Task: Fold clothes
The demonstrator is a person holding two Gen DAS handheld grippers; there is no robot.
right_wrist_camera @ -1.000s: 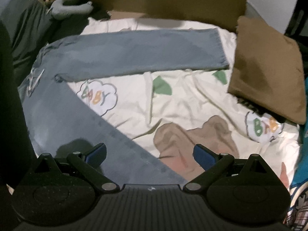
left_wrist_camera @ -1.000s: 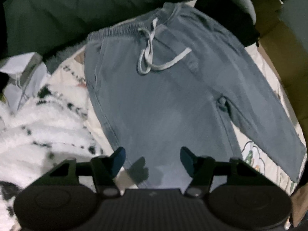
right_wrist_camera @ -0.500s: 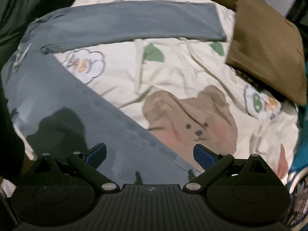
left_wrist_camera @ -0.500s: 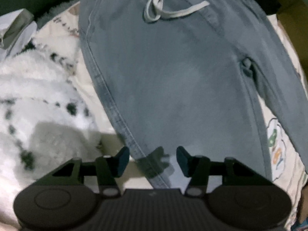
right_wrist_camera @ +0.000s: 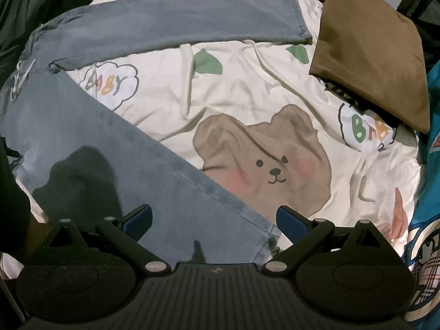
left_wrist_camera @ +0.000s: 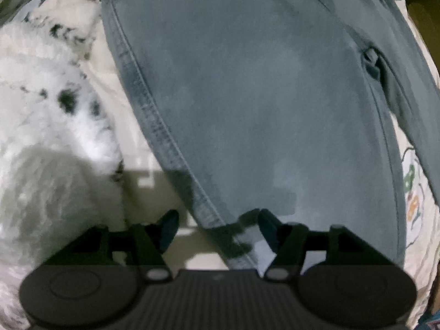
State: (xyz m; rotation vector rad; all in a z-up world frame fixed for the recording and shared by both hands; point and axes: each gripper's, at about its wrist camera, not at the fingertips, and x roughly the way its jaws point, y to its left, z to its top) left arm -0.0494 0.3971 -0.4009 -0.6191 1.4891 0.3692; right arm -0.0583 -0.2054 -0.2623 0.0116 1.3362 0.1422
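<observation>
Light blue denim trousers (left_wrist_camera: 261, 104) lie flat on a cream bed sheet (right_wrist_camera: 247, 82) printed with a bear, legs spread apart. In the left wrist view my left gripper (left_wrist_camera: 217, 225) is open, low over the outer side seam of the near leg, one finger on each side of that edge. In the right wrist view the trousers (right_wrist_camera: 90, 137) run from the waist at the left; the far leg (right_wrist_camera: 192, 24) stretches across the back. My right gripper (right_wrist_camera: 214, 220) is open wide over the hem of the near leg, which sits between its fingers.
A white fluffy blanket with black spots (left_wrist_camera: 46, 126) lies left of the trousers. A brown cushion (right_wrist_camera: 376, 55) rests at the back right of the sheet. Dark green fabric (right_wrist_camera: 19, 13) is piled at the far left, and a teal patterned cloth (right_wrist_camera: 429, 192) borders the right edge.
Both grippers have drawn back along the near leg and come lower. The left now straddles the side seam; the right has reached the hem. Both stayed open.
</observation>
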